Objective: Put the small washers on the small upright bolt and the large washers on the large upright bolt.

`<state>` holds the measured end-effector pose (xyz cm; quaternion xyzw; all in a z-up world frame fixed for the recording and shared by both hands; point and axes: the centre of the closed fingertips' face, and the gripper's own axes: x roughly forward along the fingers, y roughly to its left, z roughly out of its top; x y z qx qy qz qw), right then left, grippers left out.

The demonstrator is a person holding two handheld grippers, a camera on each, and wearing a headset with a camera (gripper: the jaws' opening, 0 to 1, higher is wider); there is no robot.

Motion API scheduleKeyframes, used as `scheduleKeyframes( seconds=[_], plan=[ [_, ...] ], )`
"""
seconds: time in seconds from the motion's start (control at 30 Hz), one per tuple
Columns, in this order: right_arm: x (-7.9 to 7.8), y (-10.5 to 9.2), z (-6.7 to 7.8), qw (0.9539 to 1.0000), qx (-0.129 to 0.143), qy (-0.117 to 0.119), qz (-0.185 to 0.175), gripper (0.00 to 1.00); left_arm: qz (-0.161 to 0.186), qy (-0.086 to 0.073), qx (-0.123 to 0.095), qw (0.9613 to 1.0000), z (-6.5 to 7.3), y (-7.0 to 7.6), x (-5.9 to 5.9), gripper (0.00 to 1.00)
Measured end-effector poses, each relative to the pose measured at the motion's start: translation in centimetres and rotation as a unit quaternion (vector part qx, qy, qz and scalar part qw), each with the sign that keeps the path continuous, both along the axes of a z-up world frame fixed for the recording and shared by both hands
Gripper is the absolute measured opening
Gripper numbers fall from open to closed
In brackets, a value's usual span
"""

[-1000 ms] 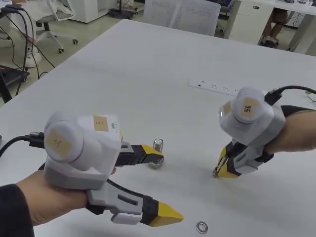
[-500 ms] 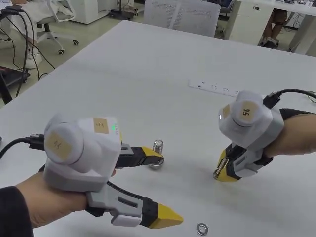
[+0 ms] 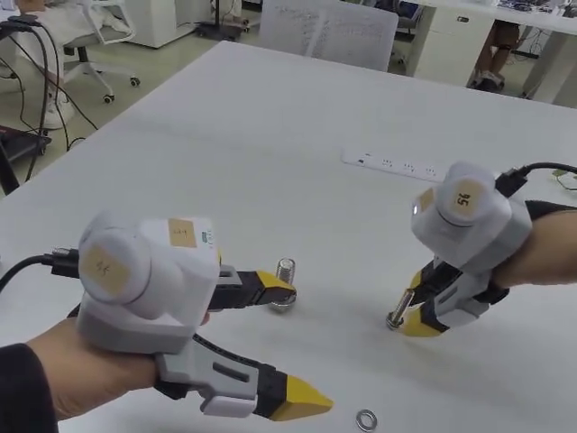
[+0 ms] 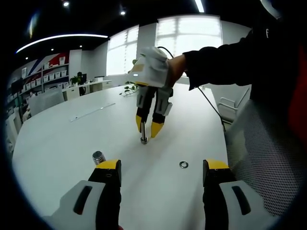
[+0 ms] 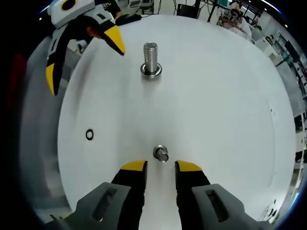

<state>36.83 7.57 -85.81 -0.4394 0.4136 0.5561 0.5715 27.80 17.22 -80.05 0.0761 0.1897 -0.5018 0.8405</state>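
left hand-held gripper (image 3: 296, 343) held low, jaws spread wide, right hand-held gripper (image 3: 413, 305) tilted downward, jaws slightly parted

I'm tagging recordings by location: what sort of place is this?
Probably an office or lab: a large white table with a power strip on it, and office chairs beside it.

An office-like lab: swivel chairs (image 3: 79, 36), a long white table (image 3: 225, 135), a power strip (image 3: 397, 165).
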Motion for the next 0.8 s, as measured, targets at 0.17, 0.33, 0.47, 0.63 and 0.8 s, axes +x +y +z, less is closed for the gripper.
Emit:
scheduleKeyframes(
  seconds=[0.17,0.33,0.47,0.63,0.8],
  plan=[
    [-0.3,-0.8,0.1,0.9999,0.000,0.001,-0.011,0.25,0.000,-0.001,-0.001,1.0000,0.1,0.0,0.0,0.69],
    [-0.8,-1.7,-0.1,0.9998,-0.002,0.003,-0.019,0.26,-0.001,-0.001,-0.001,1.0000,0.0,-0.1,0.0,0.69],
    [-1.5,-2.4,-0.4,0.9997,-0.004,0.006,-0.024,0.26,-0.002,-0.001,0.000,1.0000,0.0,-0.1,0.0,0.69],
    [-2.5,-2.6,-0.4,0.9995,0.000,0.013,-0.030,0.26,-0.003,-0.001,0.000,1.0000,0.0,-0.2,-0.1,0.69],
    [-3.6,-2.5,-0.6,0.9995,0.000,0.016,-0.027,0.26,-0.003,-0.002,0.001,1.0000,0.0,-0.2,-0.2,0.69]
  ],
)
